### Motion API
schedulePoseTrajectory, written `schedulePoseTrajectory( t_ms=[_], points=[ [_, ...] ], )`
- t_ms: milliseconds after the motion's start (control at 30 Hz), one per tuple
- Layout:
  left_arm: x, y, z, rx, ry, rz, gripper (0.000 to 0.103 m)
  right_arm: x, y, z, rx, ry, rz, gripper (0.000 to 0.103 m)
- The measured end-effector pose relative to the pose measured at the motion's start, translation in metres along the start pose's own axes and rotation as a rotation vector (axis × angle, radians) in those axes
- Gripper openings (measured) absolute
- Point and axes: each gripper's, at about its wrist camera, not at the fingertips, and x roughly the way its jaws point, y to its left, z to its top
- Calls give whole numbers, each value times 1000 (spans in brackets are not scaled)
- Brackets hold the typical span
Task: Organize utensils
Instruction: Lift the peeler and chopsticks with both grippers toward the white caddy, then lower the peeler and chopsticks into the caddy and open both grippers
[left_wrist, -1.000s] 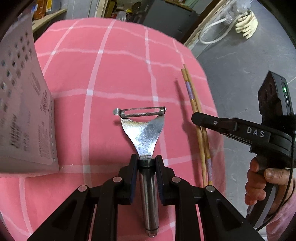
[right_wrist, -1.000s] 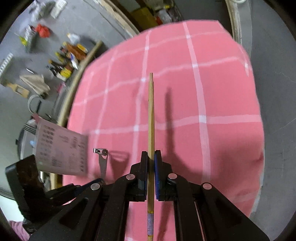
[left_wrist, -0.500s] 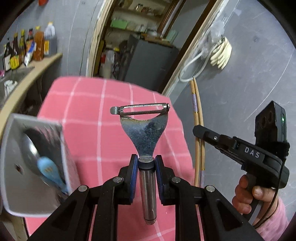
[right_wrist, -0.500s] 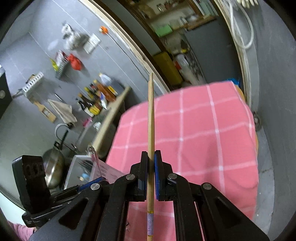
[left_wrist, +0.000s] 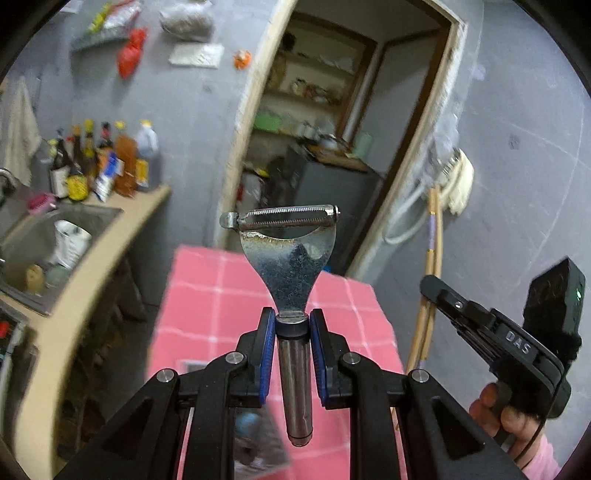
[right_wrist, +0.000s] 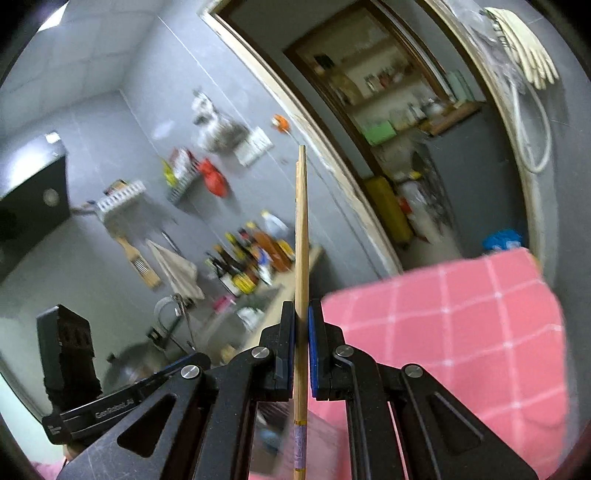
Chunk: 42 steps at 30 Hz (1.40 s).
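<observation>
A pink checked tablecloth (left_wrist: 207, 295) is covering the table in a grey-walled kitchen, with sauce bottles (left_wrist: 107, 162) standing on a counter beside a sink (left_wrist: 48, 236). The left gripper (left_wrist: 292, 325) is pointing out over the cloth, clamping a metal peeler (left_wrist: 288, 254) by its handle, blade outward. The right gripper (right_wrist: 302, 325) is pinching wooden chopsticks (right_wrist: 301, 236), held clear of the table. Its body is reading "DAS" in the left view.

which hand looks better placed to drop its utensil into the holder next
Probably left: the left gripper, shut on the metal peeler, shows the blurred holder just beneath it. The right gripper grips wooden chopsticks.
</observation>
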Motion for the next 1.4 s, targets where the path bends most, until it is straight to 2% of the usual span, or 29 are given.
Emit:
schedulePoseTrajectory(
  t_ms=[100,233,367,600,1000,1300,1400],
  points=[
    [-9,18,3,-3,-36,47,17,11,18,-8,-8,-51,38,6],
    [-6,39,-5,-35,-58,70,17,30,32,-29,-25,-79,60,6],
    [0,49,-21,-54,-80,61,17,46,35,-53,-39,-47,44,6],
    [11,49,-46,-13,-88,61,17,52,33,-84,-118,-5,-23,6],
    [19,57,-73,4,-21,33,18,48,36,-101,-218,44,-33,6],
    [13,63,-75,-25,-2,-26,18,38,41,-98,-238,57,-37,6],
    [12,64,-75,-29,5,-43,22,37,42,-97,-233,70,-45,7]
  ],
)
